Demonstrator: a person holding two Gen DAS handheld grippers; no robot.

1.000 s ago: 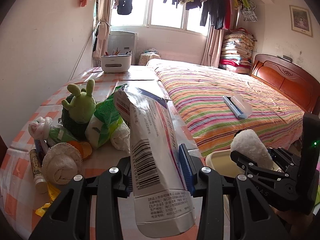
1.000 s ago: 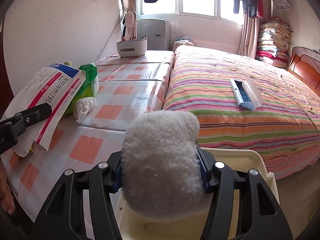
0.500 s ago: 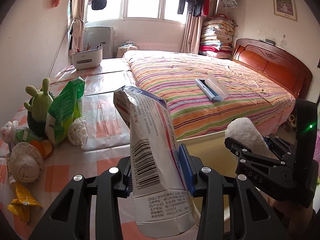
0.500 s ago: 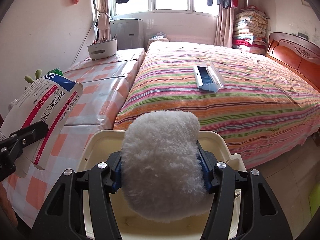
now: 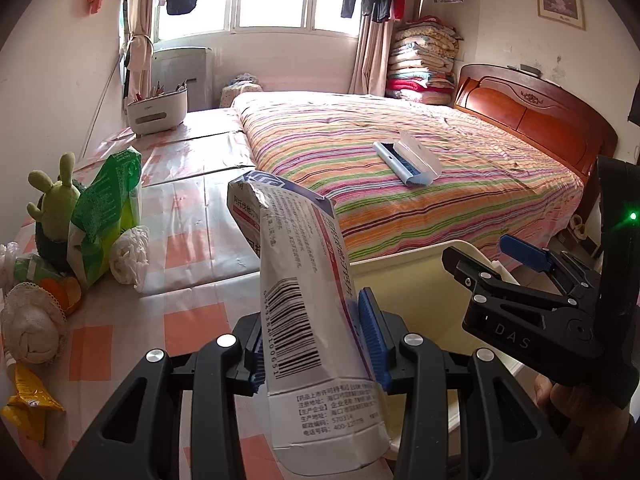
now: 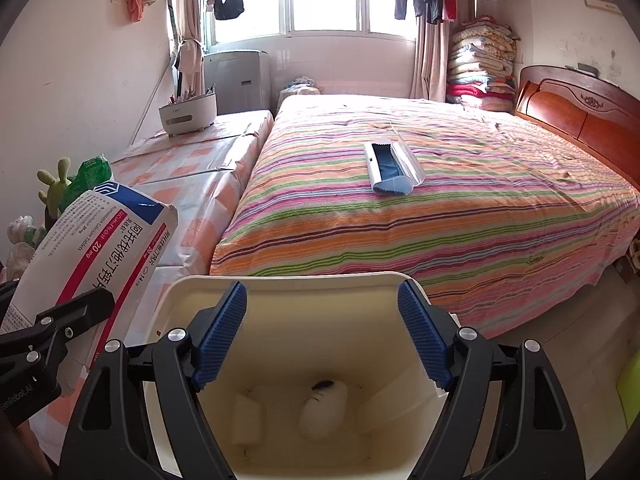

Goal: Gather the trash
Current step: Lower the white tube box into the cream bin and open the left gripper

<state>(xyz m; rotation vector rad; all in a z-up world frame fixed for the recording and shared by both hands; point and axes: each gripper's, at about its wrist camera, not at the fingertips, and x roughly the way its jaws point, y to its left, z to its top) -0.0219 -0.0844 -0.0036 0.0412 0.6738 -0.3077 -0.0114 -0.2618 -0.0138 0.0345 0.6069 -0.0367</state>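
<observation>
Your left gripper [image 5: 316, 344] is clamped on the flattened medicine box [image 5: 308, 304], which sticks up between its pads. Your right gripper [image 6: 324, 340] is opening, nothing between the pads; directly below it, the white fluffy ball [image 6: 324, 410] lies at the bottom of the cream bin [image 6: 280, 284]. Beyond the bin, striped bed [image 6: 440, 200].

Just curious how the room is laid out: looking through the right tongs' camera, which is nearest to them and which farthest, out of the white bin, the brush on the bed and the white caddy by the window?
1. White bin, directly beneath the opening right tongs.
2. Brush, mid-bed, slightly right.
3. White caddy, far left, near the window.
</observation>
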